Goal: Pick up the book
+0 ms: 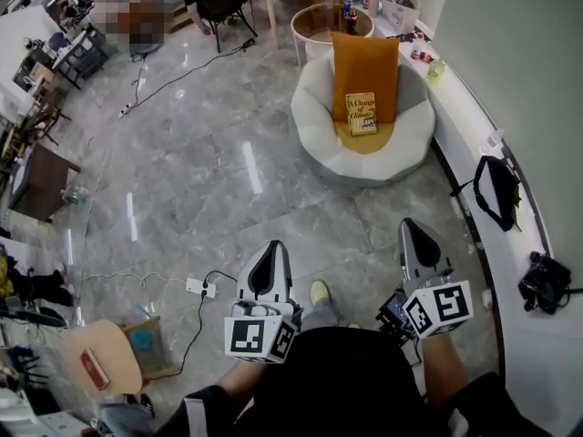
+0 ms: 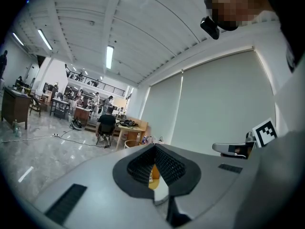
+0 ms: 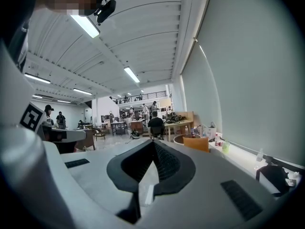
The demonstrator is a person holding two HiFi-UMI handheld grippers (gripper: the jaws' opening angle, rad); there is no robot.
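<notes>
The book [image 1: 362, 113], yellow-covered, lies on an orange cushion [image 1: 364, 62] in a round white armchair [image 1: 405, 144] across the marble floor. Both grippers are held close to the person's body, well short of the chair and pointing toward it. The left gripper [image 1: 271, 251] has its jaws together with nothing in them. The right gripper [image 1: 415, 232] is likewise shut and empty. In the left gripper view the left gripper [image 2: 153, 149] shows a sliver of the cushion [image 2: 153, 173] through its notch. In the right gripper view the cushion [image 3: 196, 143] stands right of the right gripper [image 3: 153, 144].
A round glass side table [image 1: 314, 27] with bottles stands behind the armchair. A white ledge [image 1: 515, 262] runs along the right wall and carries a black bag [image 1: 496, 189]. A power strip [image 1: 199, 287] with cables lies on the floor at left, near a wooden chair [image 1: 96, 358].
</notes>
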